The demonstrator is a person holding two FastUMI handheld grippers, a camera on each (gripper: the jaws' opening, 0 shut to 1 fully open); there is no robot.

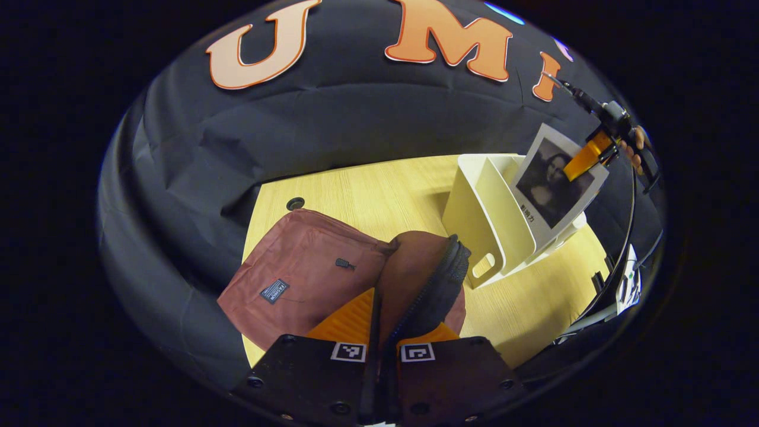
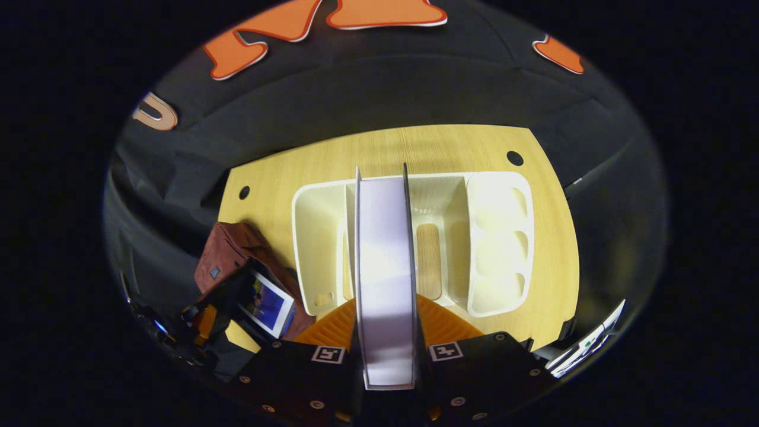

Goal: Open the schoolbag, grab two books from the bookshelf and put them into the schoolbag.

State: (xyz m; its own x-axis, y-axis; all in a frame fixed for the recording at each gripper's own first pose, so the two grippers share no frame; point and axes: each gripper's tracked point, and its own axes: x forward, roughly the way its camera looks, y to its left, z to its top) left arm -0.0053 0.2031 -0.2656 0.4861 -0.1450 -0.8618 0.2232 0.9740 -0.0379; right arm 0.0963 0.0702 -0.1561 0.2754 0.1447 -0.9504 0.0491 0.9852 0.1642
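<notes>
**Book held above the rack, bag edge pinched**

In the left gripper view, the left tongs (image 1: 379, 332) are clenched on the black zippered edge of the bag (image 1: 308, 279), which lies on the tabletop (image 1: 379, 190) with its flap raised between the fingers. The same view shows, farther off at the upper right, the right tongs (image 1: 584, 159) and the hand (image 1: 635, 148) that holds them, gripping a book (image 1: 554, 187) by its upper corner. The book's cover, a dark portrait on a pale ground, faces this camera. The book is tilted and its lower part sits at the rack (image 1: 486, 219), a cream organiser with upright dividers and a cut-out handle in its end wall.

The right gripper view looks down on the rack (image 2: 498, 237) from above and shows its layout: a narrow bay at the left, a wider middle bay with a slot in its floor, and a right-hand wall with three oval cut-outs. The book (image 2: 385, 279) shows here edge-on, pale pages between two thin covers, grasped between the right tongs (image 2: 388, 350) and standing over the middle bay. No other book can be seen in the bays.

At the lower left of this view lies the bag (image 2: 228, 252), open, with a second book (image 2: 265, 303) with a blue cover inside its mouth. Just beside it are the left tongs (image 2: 204, 323).
</notes>
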